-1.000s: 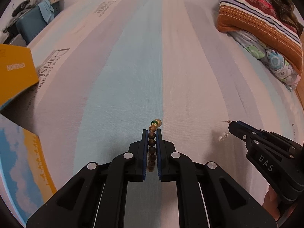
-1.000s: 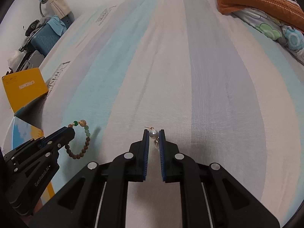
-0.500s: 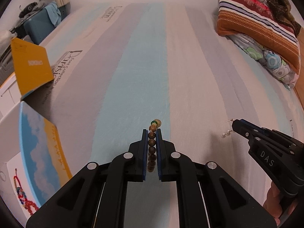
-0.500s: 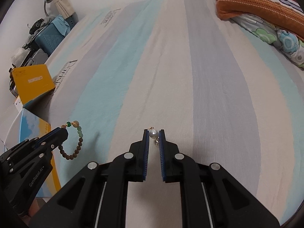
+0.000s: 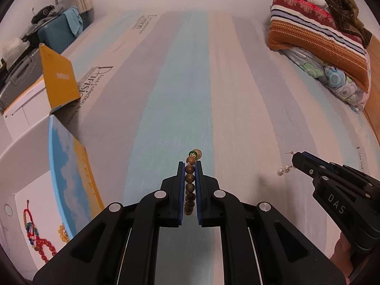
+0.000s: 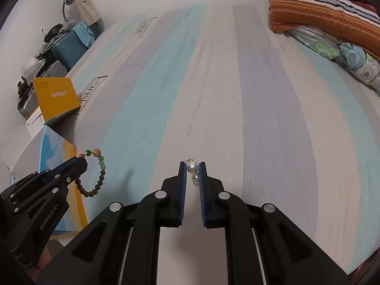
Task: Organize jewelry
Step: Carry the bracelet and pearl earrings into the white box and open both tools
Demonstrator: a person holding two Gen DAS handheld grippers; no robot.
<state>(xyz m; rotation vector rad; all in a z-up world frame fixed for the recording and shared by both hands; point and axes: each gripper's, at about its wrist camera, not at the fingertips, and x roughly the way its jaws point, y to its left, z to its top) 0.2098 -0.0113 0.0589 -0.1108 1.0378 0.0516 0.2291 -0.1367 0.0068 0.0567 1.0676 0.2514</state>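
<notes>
My left gripper (image 5: 190, 166) is shut on a brown wooden bead bracelet (image 5: 190, 182) with green and gold beads, held above the striped bedsheet; the bracelet hangs as a loop in the right wrist view (image 6: 96, 173). My right gripper (image 6: 192, 167) is shut on a pearl drop earring (image 6: 192, 169), which dangles from its tip in the left wrist view (image 5: 283, 170). An open white jewelry box (image 5: 28, 204) at the lower left holds a red beaded bracelet (image 5: 35, 237) and amber beads (image 5: 63, 234); its blue and yellow lid (image 5: 71, 180) stands up.
A yellow box lid (image 5: 59, 78) stands further back on the left. Folded striped and floral blankets (image 5: 320, 47) lie at the right. A teal suitcase (image 5: 57, 35) and a lamp are beyond the bed's left edge.
Both grippers have risen and drawn back toward the left with their jewelry held. The white jewelry box and its contents have come into the left wrist view.
</notes>
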